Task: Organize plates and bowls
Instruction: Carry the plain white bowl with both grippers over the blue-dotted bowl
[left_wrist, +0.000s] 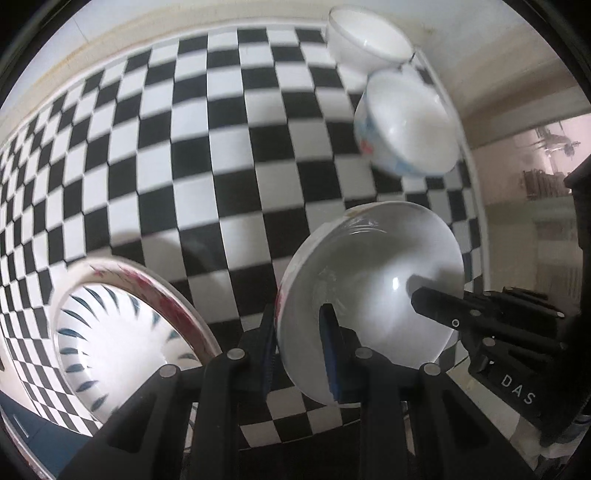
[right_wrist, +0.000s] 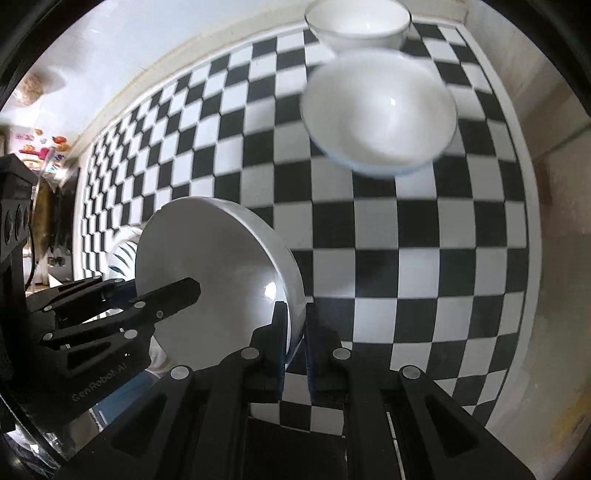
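Note:
Both grippers are shut on the rim of one white bowl (left_wrist: 369, 280), held above the checkered table; it also shows in the right wrist view (right_wrist: 214, 280). My left gripper (left_wrist: 299, 343) pinches its left rim, one finger inside. My right gripper (right_wrist: 295, 339) pinches the opposite rim and shows in the left wrist view (left_wrist: 480, 314). The left gripper shows in the right wrist view (right_wrist: 147, 306). A white bowl with blue and red marks (left_wrist: 402, 125) stands ahead, also in the right wrist view (right_wrist: 380, 110). A plain white bowl (left_wrist: 365, 37) sits behind it (right_wrist: 358, 26).
A plate with blue leaf strokes and a red rim (left_wrist: 122, 332) lies at the left on the checkered cloth (left_wrist: 221, 147), and peeks out behind the held bowl (right_wrist: 123, 251). The table's right edge (right_wrist: 524, 221) runs beside a beige wall.

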